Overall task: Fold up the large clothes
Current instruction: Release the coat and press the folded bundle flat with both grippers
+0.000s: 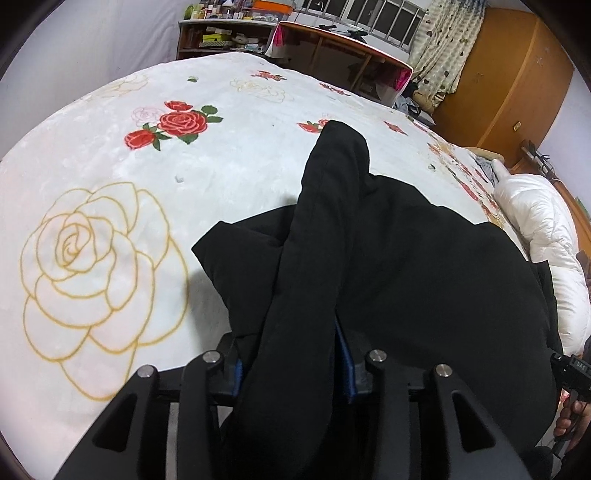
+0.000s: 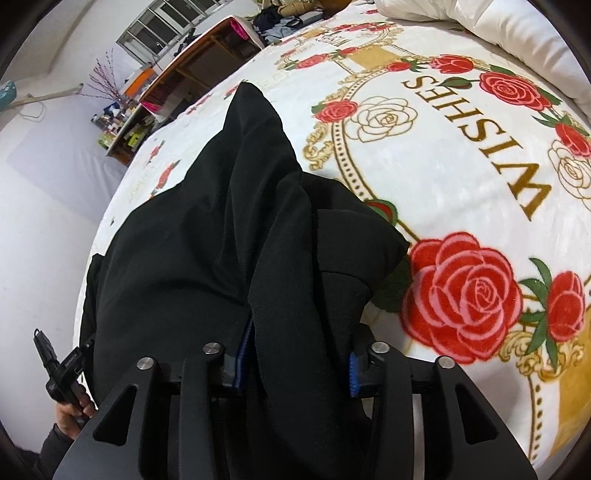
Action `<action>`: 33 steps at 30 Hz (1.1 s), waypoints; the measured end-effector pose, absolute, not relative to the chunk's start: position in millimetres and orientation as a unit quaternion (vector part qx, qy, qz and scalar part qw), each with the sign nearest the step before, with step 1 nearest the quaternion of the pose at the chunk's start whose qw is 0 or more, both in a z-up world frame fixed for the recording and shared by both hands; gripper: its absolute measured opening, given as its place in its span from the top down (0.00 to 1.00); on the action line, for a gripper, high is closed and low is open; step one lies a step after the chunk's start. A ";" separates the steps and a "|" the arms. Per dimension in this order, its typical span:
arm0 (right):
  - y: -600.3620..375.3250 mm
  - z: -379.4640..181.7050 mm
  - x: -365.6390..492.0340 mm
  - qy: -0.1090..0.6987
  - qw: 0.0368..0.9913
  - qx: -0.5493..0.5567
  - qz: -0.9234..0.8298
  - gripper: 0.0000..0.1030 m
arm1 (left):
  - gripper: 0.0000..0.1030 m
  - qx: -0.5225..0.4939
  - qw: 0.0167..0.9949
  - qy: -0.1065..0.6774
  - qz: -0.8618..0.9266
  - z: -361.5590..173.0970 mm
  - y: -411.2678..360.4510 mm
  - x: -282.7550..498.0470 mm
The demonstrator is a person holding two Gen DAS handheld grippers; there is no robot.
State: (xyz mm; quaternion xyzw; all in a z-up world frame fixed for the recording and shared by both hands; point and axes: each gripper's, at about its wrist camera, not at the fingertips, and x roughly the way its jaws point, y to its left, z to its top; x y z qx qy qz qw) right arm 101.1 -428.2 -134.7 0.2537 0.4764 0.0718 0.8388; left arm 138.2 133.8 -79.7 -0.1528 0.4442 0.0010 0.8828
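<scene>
A large black garment (image 1: pixel 388 258) lies bunched on a bed covered by a white blanket with roses (image 1: pixel 110 221). In the left wrist view a thick fold of it runs between my left gripper's (image 1: pixel 291 354) blue-padded fingers, which are closed on it. In the right wrist view the same black garment (image 2: pixel 207 229) fills the centre, and a fold of it passes between my right gripper's (image 2: pixel 299 362) blue pads, which hold it. A pointed end of the garment reaches away over the blanket (image 2: pixel 461 166). The fingertips are hidden by cloth.
A white duvet (image 1: pixel 546 236) lies bunched at the bed's right side and shows again in the right wrist view (image 2: pixel 480 22). A wooden desk (image 1: pixel 343 48), cluttered shelves (image 1: pixel 221 33) and a wooden wardrobe (image 1: pixel 509 81) stand beyond the bed.
</scene>
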 end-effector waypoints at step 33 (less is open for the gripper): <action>-367.6 -64.8 127.6 0.417 0.896 0.132 0.069 0.45 | 0.50 -0.088 0.913 0.393 -0.062 -11.6 73.0 182.5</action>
